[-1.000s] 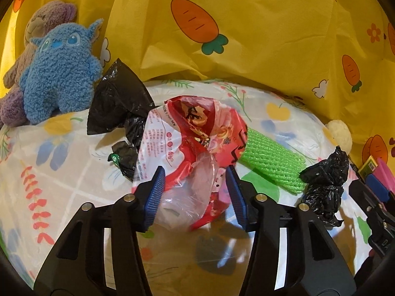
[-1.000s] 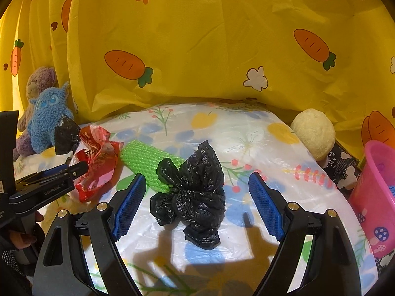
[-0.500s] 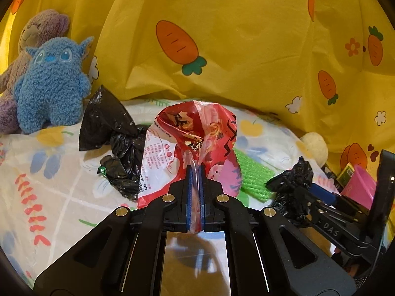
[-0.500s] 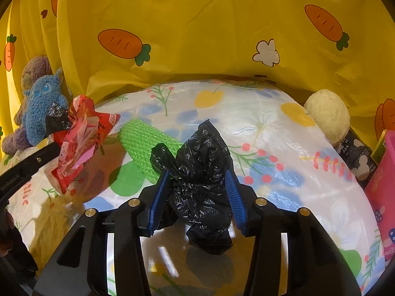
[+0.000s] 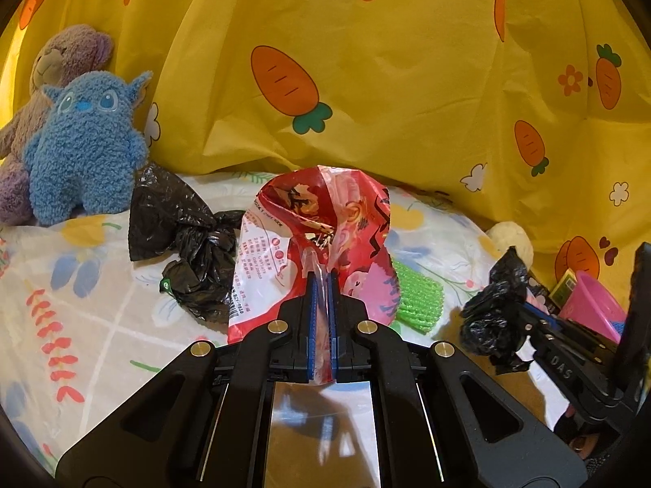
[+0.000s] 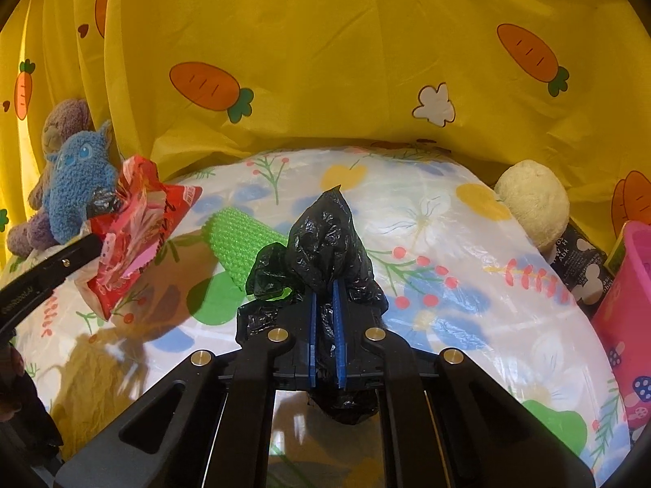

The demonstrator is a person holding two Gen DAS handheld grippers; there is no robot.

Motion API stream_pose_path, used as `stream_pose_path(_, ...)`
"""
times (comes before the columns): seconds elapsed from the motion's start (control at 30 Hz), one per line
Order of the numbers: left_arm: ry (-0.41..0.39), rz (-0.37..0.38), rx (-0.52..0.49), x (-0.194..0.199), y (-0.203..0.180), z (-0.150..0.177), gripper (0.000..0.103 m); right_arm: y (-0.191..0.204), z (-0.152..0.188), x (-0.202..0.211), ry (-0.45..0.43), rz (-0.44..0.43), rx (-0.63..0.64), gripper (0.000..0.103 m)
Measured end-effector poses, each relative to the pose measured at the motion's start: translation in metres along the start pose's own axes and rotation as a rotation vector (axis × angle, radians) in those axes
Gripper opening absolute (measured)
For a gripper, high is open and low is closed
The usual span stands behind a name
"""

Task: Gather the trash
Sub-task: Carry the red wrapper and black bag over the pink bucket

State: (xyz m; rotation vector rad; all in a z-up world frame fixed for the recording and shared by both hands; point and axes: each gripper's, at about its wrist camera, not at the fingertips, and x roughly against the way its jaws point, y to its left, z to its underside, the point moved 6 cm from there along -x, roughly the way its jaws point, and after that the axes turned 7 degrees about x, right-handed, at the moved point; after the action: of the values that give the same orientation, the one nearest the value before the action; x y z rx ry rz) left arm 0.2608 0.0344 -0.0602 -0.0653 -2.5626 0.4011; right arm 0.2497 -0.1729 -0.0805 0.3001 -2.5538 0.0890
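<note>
My left gripper (image 5: 321,280) is shut on a crumpled red snack wrapper (image 5: 325,219), lifted off the floral tablecloth (image 5: 81,325). From the right wrist view the same red wrapper (image 6: 134,240) hangs at the left, held by the left gripper's fingers (image 6: 69,258). My right gripper (image 6: 325,288) is closing its jaws on a black plastic bag (image 6: 325,240), and the blue pads press into it. That black bag (image 5: 496,309) also shows at the right of the left wrist view. A second black bag (image 5: 183,236) and a green foam net (image 5: 415,297) lie on the table.
A blue plush (image 5: 81,146) and a purple-brown plush (image 5: 61,57) sit at the back left against the yellow carrot curtain (image 5: 366,81). A cream ball (image 6: 533,203), a dark printed box (image 6: 582,260) and a pink bin (image 6: 626,297) stand at the right.
Both grippers went from open to shut: the left on the red wrapper, which then rose off the table, the right on the black bag.
</note>
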Motion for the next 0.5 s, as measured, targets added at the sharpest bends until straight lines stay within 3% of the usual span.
stream_pose_path(0.2,0.000,0.001,-0.014,-0.001,-0.002,0.001,0.004,-0.013,-0.006,0.041,-0.091,0.017,-0.013,0.008)
stream_pose_path(0.5,-0.007,0.018,-0.053,0.006,-0.017,0.006,0.004,-0.037,0.000,0.086,-0.158,0.045,-0.023,0.008)
